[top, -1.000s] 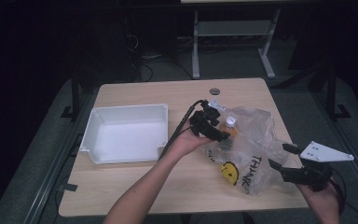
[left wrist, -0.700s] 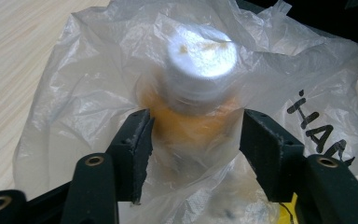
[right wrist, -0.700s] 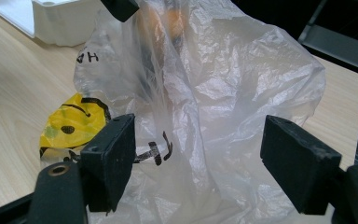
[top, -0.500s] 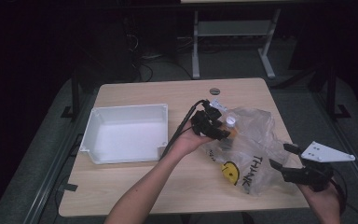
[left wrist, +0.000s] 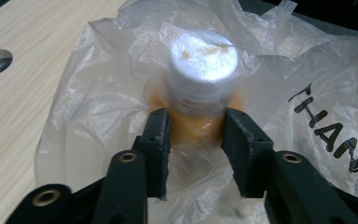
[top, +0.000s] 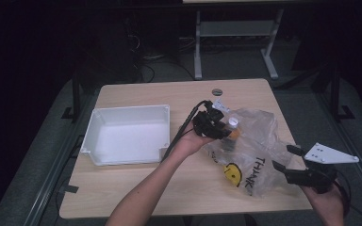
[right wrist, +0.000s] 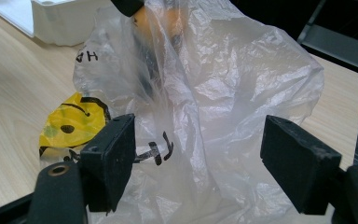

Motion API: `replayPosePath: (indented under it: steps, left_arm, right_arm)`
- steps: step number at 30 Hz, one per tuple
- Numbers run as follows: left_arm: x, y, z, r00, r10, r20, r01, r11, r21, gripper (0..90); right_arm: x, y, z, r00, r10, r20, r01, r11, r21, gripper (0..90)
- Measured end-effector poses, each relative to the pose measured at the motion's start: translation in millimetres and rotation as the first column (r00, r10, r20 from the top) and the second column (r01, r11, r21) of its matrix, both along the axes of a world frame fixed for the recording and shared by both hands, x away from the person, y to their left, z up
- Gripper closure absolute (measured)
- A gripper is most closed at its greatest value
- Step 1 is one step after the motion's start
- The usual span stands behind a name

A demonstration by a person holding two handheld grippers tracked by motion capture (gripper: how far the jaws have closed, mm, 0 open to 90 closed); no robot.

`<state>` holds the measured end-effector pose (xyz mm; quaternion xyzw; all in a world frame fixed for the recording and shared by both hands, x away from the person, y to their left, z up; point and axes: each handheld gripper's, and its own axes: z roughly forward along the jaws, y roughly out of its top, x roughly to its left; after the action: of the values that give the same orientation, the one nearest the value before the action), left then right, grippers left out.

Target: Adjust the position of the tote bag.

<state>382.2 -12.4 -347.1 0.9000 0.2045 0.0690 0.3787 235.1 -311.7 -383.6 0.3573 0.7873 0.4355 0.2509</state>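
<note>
The bag at the centre right of the high view is thin clear plastic, crinkled and faintly glossy, printed with black letters and a yellow face. Through its film, at the upper middle of the left gripper view, shows a bottle with a smooth white plastic cap and an orange body. The table has a pale matt wood-grain top, the tray at the centre left is smooth white plastic, and the left gripper has matt black jaws.
</note>
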Motion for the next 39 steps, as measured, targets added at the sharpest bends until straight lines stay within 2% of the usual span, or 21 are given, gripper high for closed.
replayPosePath:
  steps: [3,5,10,12,22,32,39]
  left_arm:
    - [-0.8,0.3,1.0,0.9999,-0.009,0.008,0.009,0.9998,0.018,64.5]
    - [-1.8,-0.1,0.9,0.9999,-0.004,0.012,0.004,1.0000,0.008,66.9]
    - [-2.5,0.8,2.0,0.9998,-0.014,0.012,0.014,0.9996,0.024,71.9]
    - [-2.6,1.1,2.4,0.9995,-0.019,0.026,0.018,0.9993,0.033,75.7]
    - [-3.1,2.2,3.3,0.9992,-0.036,0.017,0.035,0.9984,0.044,86.4]
    - [-4.2,4.0,3.7,0.9994,-0.030,0.017,0.029,0.9977,0.061,88.9]
    - [-3.2,8.7,2.1,0.9995,-0.023,0.021,0.021,0.9960,0.087,89.2]
  right_arm:
    - [0.4,0.6,-0.3,1.0000,0.002,0.001,-0.002,1.0000,-0.001,25.9]
    - [0.3,1.1,-0.5,1.0000,0.003,-0.001,-0.003,1.0000,-0.002,25.9]
    - [0.3,0.8,-0.6,1.0000,0.002,0.001,-0.002,1.0000,-0.002,25.9]
    - [0.1,0.9,-0.6,1.0000,0.003,0.002,-0.003,1.0000,-0.003,25.9]
    - [0.2,1.8,-1.1,1.0000,0.005,-0.002,-0.005,1.0000,-0.004,25.9]
    - [-0.3,1.0,-0.7,1.0000,0.001,0.002,-0.001,1.0000,-0.005,25.9]
    - [-0.8,0.4,-0.7,1.0000,-0.003,-0.003,0.003,1.0000,-0.003,25.9]
